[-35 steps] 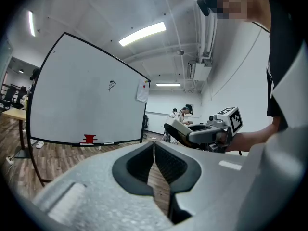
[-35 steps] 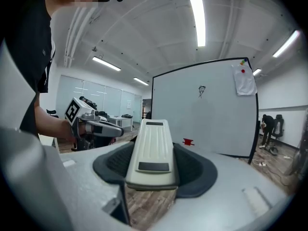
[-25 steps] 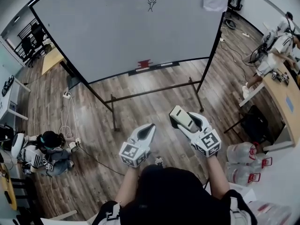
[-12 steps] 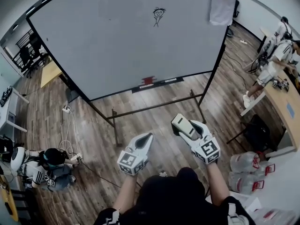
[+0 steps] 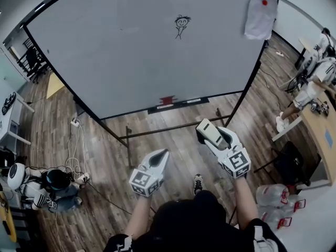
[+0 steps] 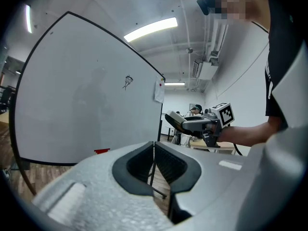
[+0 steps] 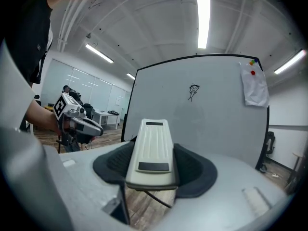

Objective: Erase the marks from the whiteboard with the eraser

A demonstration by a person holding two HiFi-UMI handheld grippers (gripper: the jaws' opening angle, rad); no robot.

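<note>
the person has stepped nearer the whiteboard (image 5: 131,56), so its stick-figure mark (image 5: 181,26) looms closer yet unwiped, with the right tool (image 5: 215,138) clamped on the eraser (image 5: 207,129) and the left tool (image 5: 161,155) pressed together, empty.

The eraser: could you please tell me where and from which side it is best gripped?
Grip the eraser across its long narrow sides at the rear half, coming from behind, as the right gripper holds it; the flat, elongated body then sticks out forward toward the whiteboard.
</note>
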